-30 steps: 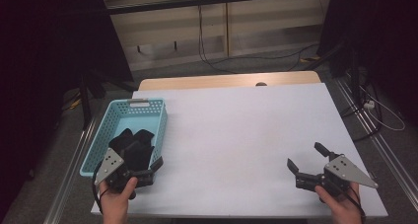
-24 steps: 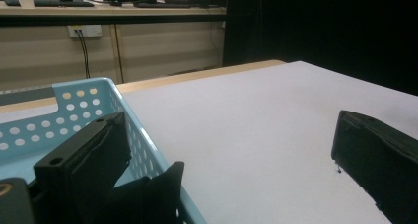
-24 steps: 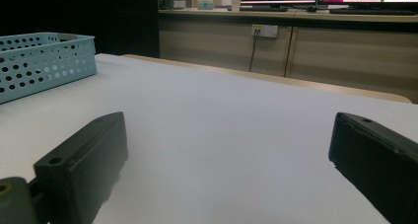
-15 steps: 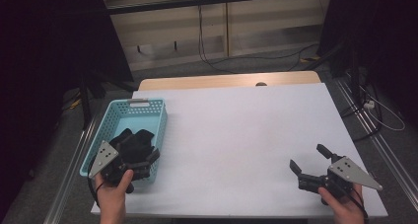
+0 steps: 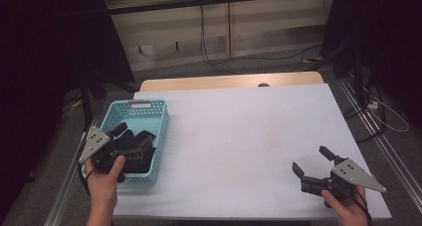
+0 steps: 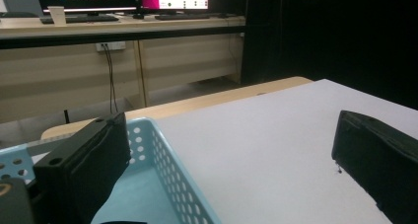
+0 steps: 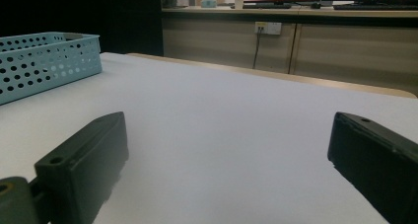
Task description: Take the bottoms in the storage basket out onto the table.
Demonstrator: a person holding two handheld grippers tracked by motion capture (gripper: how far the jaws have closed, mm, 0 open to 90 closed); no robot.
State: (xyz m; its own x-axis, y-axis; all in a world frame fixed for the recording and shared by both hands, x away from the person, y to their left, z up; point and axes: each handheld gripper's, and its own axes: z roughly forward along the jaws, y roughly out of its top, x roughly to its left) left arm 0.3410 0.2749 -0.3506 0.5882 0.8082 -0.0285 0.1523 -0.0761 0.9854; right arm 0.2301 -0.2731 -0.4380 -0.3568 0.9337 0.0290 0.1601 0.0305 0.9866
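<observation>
A light-blue perforated basket (image 5: 162, 129) stands at the table's left edge with dark, black items (image 5: 143, 154) lying in it; what they are I cannot tell. A hand holds my left gripper (image 5: 130, 139) over the basket's near left part, open and holding nothing. In the left gripper view its jaws (image 6: 229, 130) stand wide apart, with the basket's wall (image 6: 170, 160) running between them. My right gripper (image 5: 311, 159) is low over the white table (image 5: 239, 136) at the near right, open, with bare table between its jaws (image 7: 227, 125). The basket (image 7: 47, 61) lies far to its left.
A wooden strip (image 5: 224, 81) borders the table's far edge. Beyond it are wooden desks (image 6: 148, 51) with monitors, and cables on the floor. Dark curtains hang at both sides. Metal rails (image 5: 383, 136) run along the table's right.
My left gripper has moved from the basket's near right corner to the left and farther in over the basket. The right gripper has hardly moved.
</observation>
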